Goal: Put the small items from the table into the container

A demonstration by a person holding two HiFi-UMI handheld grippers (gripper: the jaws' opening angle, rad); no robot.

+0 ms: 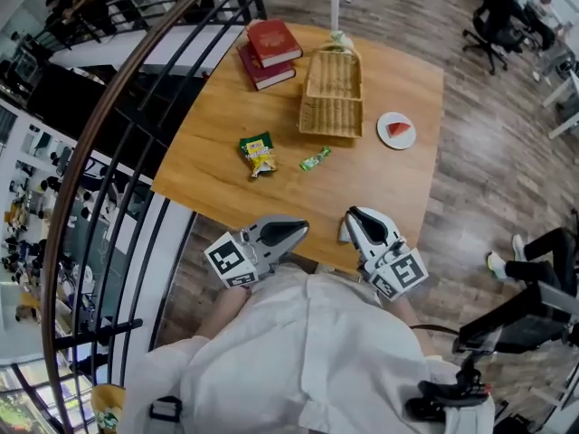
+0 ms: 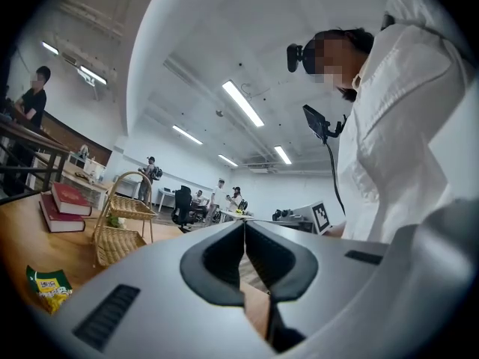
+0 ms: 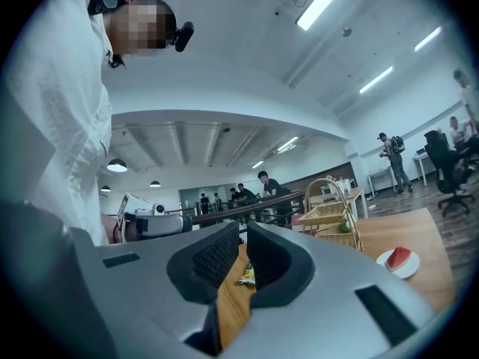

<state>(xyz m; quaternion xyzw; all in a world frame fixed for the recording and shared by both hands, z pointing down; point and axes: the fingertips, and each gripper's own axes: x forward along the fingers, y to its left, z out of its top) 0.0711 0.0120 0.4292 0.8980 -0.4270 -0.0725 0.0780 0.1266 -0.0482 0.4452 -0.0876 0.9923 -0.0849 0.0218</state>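
Crinkle is expected from the snack packet (light, slippery), best pinched at an edge. Left claw and right claw are clenched, empty.

The left gripper fills the lower frame, jaws closed tip to tip, nothing between them. At left, on the wooden counter, stand a handled wicker basket, two stacked red books beside it and a green-and-yellow snack packet nearer the camera; something green, perhaps a leaf, lies in the basket. A person's white shirt rises at right
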